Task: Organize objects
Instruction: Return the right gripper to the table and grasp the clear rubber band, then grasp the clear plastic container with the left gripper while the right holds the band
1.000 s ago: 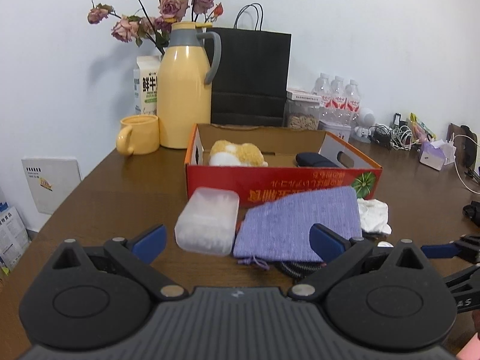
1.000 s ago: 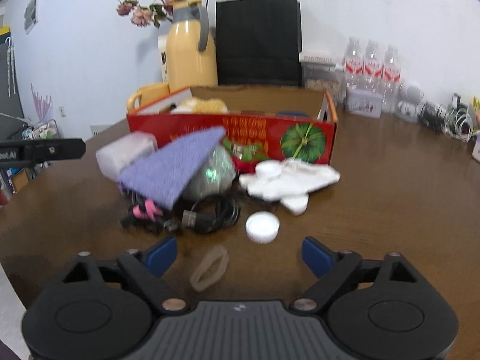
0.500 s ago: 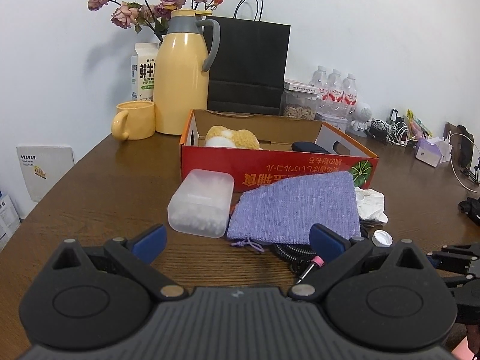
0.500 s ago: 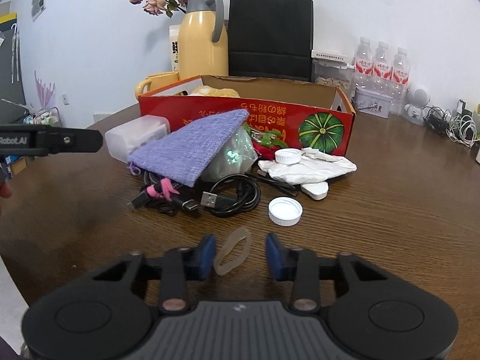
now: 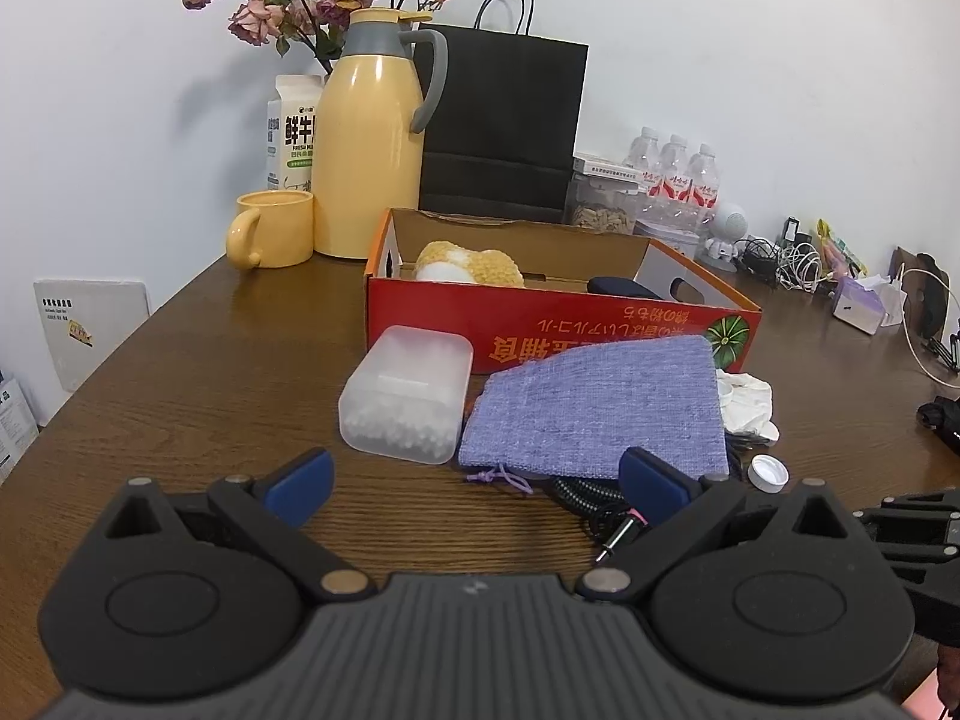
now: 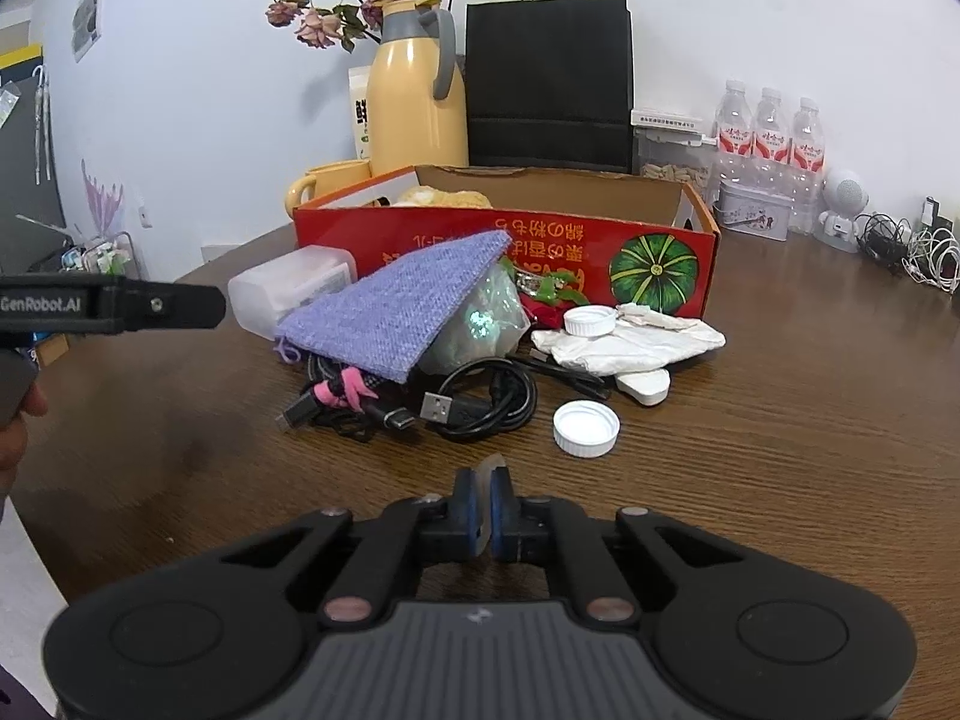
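Lift gently: right gripper [image 6: 485, 501] jaws pinch the translucent band [image 6: 491, 463] at lower centre; left gripper [image 5: 474, 471] jaws gape, empty.

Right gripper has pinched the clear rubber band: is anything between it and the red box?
Yes. The right gripper, shut on the rubber band, faces the black cable coil, white cap and purple pouch lying before the red box; its open top looks reachable from above.
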`<control>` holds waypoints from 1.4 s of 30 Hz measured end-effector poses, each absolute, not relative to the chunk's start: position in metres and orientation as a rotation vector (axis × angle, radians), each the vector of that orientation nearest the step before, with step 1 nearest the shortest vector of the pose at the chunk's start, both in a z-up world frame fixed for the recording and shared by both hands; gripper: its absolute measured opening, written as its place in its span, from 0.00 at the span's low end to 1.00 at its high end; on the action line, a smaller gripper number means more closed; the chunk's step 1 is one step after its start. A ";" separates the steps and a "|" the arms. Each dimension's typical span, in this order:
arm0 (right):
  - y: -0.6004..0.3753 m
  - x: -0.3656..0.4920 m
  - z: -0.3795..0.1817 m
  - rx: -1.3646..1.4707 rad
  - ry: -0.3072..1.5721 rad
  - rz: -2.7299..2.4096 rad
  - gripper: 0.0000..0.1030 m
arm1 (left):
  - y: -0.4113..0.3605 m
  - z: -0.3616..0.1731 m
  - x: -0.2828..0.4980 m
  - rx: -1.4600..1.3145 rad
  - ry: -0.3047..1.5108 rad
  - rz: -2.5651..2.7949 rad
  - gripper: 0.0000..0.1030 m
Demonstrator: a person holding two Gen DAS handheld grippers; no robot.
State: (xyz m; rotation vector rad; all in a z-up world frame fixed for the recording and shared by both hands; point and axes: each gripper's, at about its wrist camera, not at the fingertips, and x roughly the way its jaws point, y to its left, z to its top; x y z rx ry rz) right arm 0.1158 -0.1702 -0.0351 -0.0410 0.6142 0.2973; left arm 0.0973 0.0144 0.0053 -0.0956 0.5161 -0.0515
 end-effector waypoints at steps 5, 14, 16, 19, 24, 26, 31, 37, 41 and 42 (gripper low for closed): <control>-0.174 0.116 -0.026 -0.032 0.582 0.299 0.04 | 0.019 0.004 0.107 -0.096 0.518 -0.028 1.00; -0.180 0.133 -0.006 -0.033 0.515 0.272 0.04 | 0.028 0.006 0.158 -0.060 0.533 0.054 1.00; -0.181 0.137 -0.004 -0.034 0.507 0.270 0.04 | 0.029 0.004 0.173 -0.044 0.546 0.070 1.00; -0.181 0.144 -0.001 -0.036 0.499 0.269 0.04 | 0.030 -0.002 0.198 -0.020 0.583 0.097 1.00; -0.180 0.154 -0.001 -0.036 0.502 0.265 0.04 | 0.028 -0.014 0.223 0.007 0.620 0.099 1.00; -0.180 0.157 -0.001 -0.035 0.503 0.263 0.04 | 0.027 -0.018 0.229 0.004 0.630 0.087 0.99; -0.180 0.164 -0.004 -0.031 0.509 0.266 0.04 | 0.033 -0.026 0.235 -0.048 0.661 0.054 0.64; -0.181 0.168 -0.007 -0.023 0.514 0.274 0.04 | 0.037 -0.020 0.224 -0.068 0.609 0.073 0.64; -0.184 0.169 -0.006 -0.019 0.507 0.272 0.04 | 0.037 -0.010 0.209 -0.080 0.564 0.083 0.64; -0.185 0.169 -0.006 -0.019 0.504 0.272 0.04 | 0.037 -0.007 0.203 -0.084 0.549 0.083 0.64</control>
